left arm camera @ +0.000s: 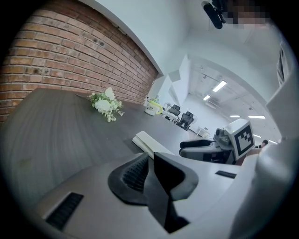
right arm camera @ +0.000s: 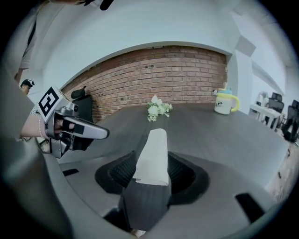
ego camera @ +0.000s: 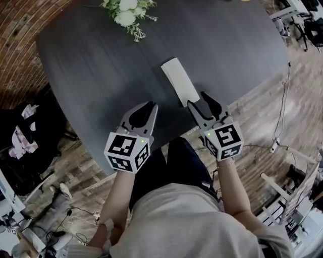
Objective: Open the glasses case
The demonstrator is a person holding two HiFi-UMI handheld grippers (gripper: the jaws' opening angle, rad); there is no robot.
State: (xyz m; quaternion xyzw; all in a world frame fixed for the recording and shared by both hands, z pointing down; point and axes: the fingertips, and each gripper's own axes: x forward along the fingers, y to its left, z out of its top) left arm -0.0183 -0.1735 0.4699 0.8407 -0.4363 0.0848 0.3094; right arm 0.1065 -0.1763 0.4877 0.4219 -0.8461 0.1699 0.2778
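While the white glasses case (ego camera: pixel 180 80) lies shut near the middle of the dark tabletop (ego camera: pixel 101 65), its long axis runs from about 11 o'clock to 5 o'clock in the head view. Both tools are close to its near end. The right tool (ego camera: pixel 197 99) sits at the case's 5 o'clock with its jaws partly apart. In the right gripper view the case lines up in the gap between them, but the pads do not press on it. The left tool (ego camera: pixel 150 106) waits at the case's 8 o'clock, a little apart from it, with its jaws together and nothing between them. A bunch of white flowers (ego camera: pixel 126 12) stands well off at 11 o'clock, out of the way.

The step in hand looks like the approach, so the opening itself is not begun. To do it well, one tool should pin the base low against the tabletop while the other works on the lid alone. The left gripper view shows a line along the case's long side, probably the seam, and that is where to pry. A smooth, light case will likely skate if pushed from one end only. The jaws should come in squarely, take the narrow end gently, and lift the lid about its hinge side without dragging the whole case.
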